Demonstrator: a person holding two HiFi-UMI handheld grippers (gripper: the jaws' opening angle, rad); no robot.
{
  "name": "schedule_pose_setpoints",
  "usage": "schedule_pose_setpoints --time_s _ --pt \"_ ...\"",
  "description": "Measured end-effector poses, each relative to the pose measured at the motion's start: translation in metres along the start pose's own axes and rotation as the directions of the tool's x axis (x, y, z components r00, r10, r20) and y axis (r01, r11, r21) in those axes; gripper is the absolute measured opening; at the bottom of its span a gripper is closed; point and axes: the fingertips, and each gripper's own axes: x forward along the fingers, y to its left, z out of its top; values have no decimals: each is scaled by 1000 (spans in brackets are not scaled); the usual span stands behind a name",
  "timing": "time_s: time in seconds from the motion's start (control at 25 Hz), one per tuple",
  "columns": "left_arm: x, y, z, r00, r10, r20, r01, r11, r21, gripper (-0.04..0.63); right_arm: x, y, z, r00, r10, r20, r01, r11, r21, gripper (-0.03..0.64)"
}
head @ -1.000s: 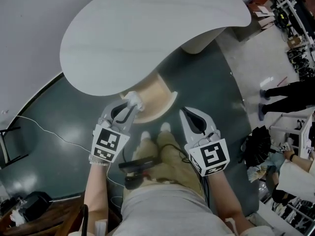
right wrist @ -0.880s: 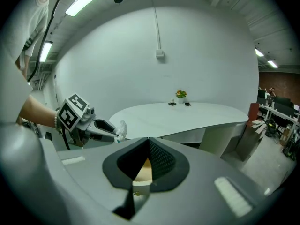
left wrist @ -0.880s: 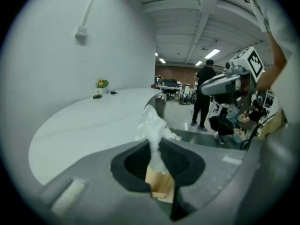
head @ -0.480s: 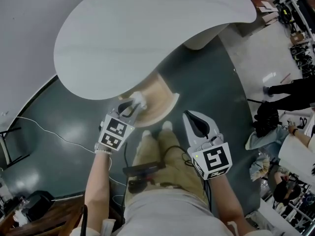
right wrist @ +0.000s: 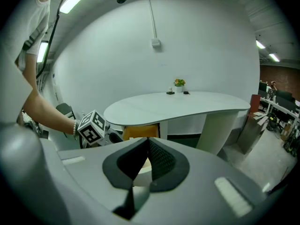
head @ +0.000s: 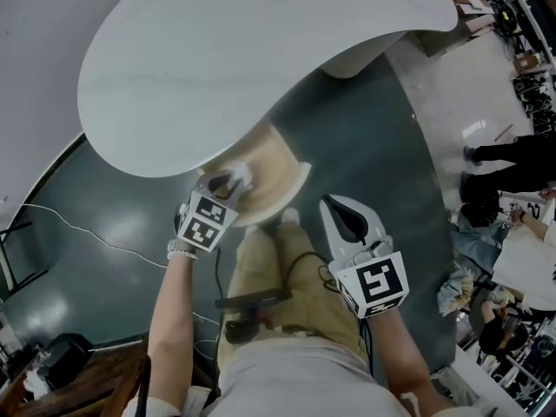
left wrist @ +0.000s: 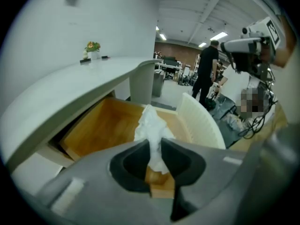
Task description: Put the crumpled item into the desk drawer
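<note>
A white crumpled tissue [left wrist: 151,125] sticks up between the jaws of my left gripper [left wrist: 154,146], which still pinch its lower part while they are opening. The gripper [head: 228,181] hangs over the open wooden drawer [left wrist: 112,125] under the white curved desk [head: 243,68]. In the head view the tissue [head: 241,175] shows at the gripper's tip, above the drawer's bottom [head: 276,174]. My right gripper [head: 335,205] is shut and empty, held back over the person's legs, right of the drawer. From its own view its jaws [right wrist: 149,142] point at the desk [right wrist: 178,107].
The drawer's curved white front [left wrist: 199,121] stands to the right of the tissue. The desk's thick pedestal [head: 356,59] is behind the drawer. A cable [head: 95,233] runs over the dark floor at left. People [head: 512,155] stand off to the right. A small plant [right wrist: 179,83] sits on the desk.
My left gripper has moved forward with the tissue, from the drawer's near edge to over the drawer. The right gripper has stayed about where it was.
</note>
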Motion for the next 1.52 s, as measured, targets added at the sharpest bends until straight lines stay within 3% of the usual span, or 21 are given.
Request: schedule_pose_setpoints --time_s 0.36,0.6,0.96,1.52 --pt "25 2 -24 995 7 -98 -9 1000 -18 100 7 -14 -13 1000 9 -1 -9 1000 3 5" --pt "29 3 -21 996 16 -87 -19 999 -32 129 11 -17 -18 1000 23 -1 -23 1000 -7 5" --pt "-12 18 0 992 125 3 -124 989 -74 -2 10 -3 -2 998 57 11 -56 998 -21 5" --pt "-122 19 39 957 243 158 -210 957 -200 -3 -4 35 46 993 113 44 -110 991 -82 5"
